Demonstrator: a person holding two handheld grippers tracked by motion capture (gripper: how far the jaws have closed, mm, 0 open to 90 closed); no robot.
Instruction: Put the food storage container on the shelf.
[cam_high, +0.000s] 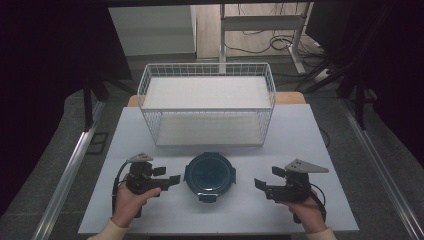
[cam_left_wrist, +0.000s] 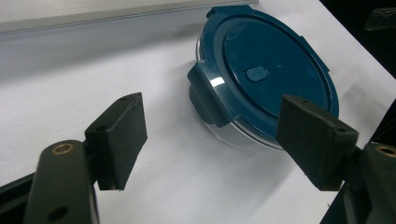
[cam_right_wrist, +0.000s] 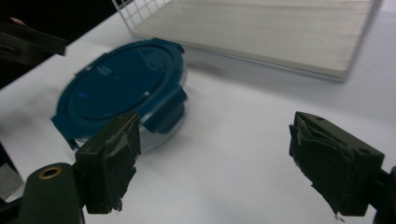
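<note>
At a white table, we hold the left gripper and the right gripper on either side of a round container with a dark blue clip-on lid, which sits at the near middle of the table, just in front of a white wire basket. Both sets of fingers stand wide apart and hold nothing; neither touches the container. In the left gripper view the lid lies ahead and to the right of the fingers, with one side clip facing them; in the right gripper view the container sits ahead and to the left. To close in well, we judge it best to bring both grippers inward level with the table, aim the fingers at the container's wall below the lid rim rather than at the clips, and meet it from both sides together so it does not slide or spin on the smooth surface.
</note>
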